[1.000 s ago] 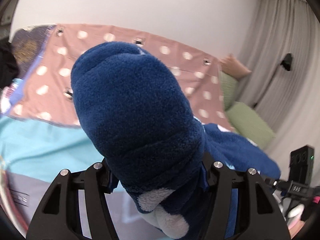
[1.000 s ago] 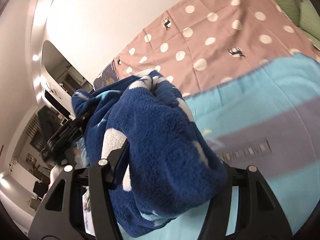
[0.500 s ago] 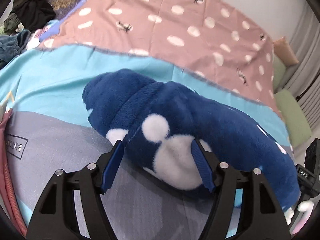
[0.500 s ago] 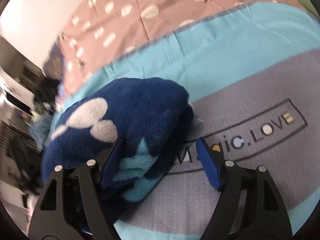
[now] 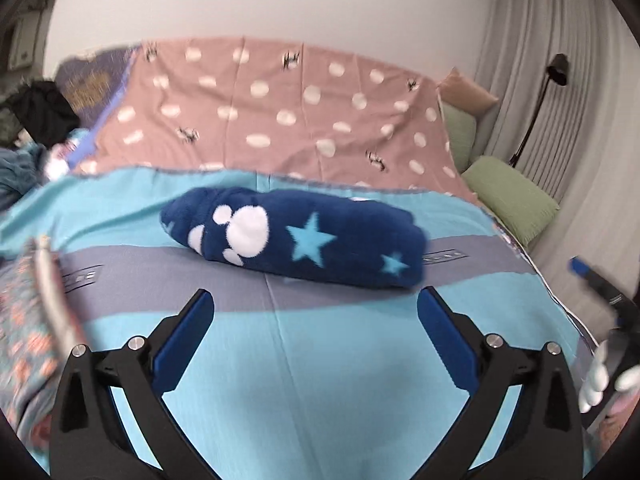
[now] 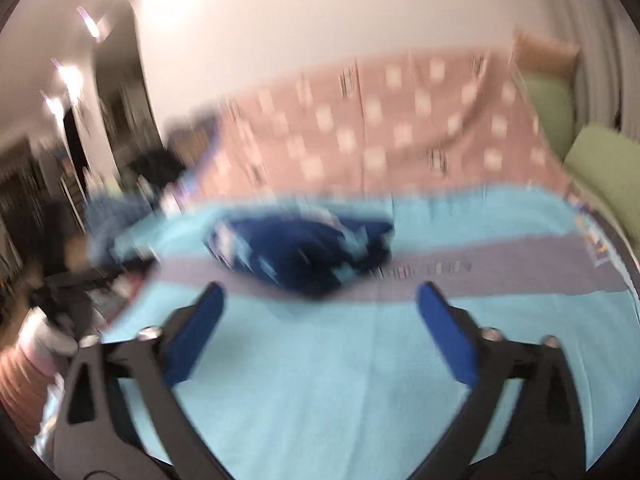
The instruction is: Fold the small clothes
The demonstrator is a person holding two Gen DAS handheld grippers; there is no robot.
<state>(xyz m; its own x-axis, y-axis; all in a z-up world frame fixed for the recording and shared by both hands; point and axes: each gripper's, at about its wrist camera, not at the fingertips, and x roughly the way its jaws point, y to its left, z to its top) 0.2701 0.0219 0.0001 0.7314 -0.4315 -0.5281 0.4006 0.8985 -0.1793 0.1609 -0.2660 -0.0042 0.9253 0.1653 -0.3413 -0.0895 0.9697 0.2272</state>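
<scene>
A folded navy fleece garment [image 5: 296, 236] with white paw shapes and light blue stars lies across the grey stripe of the blue bedspread [image 5: 320, 360]. My left gripper [image 5: 316, 300] stands just in front of it, jaws opening wide, nothing between the blue pads. In the blurred right wrist view the same navy garment [image 6: 304, 252] lies ahead of my right gripper [image 6: 320, 294], whose jaws are also opening with nothing between them. The other gripper's blue tip [image 5: 580, 268] shows at the right edge of the left wrist view.
A pink polka-dot blanket [image 5: 288, 116] covers the far half of the bed. Green pillows [image 5: 512, 196] lie at the right by the curtain. A patterned cloth pile [image 5: 28, 320] sits at the left edge, with dark clothes [image 5: 40, 116] further back.
Both grippers let go of the navy garment, which now lies folded on the bed. Both drew back from it and their jaws spread wide.
</scene>
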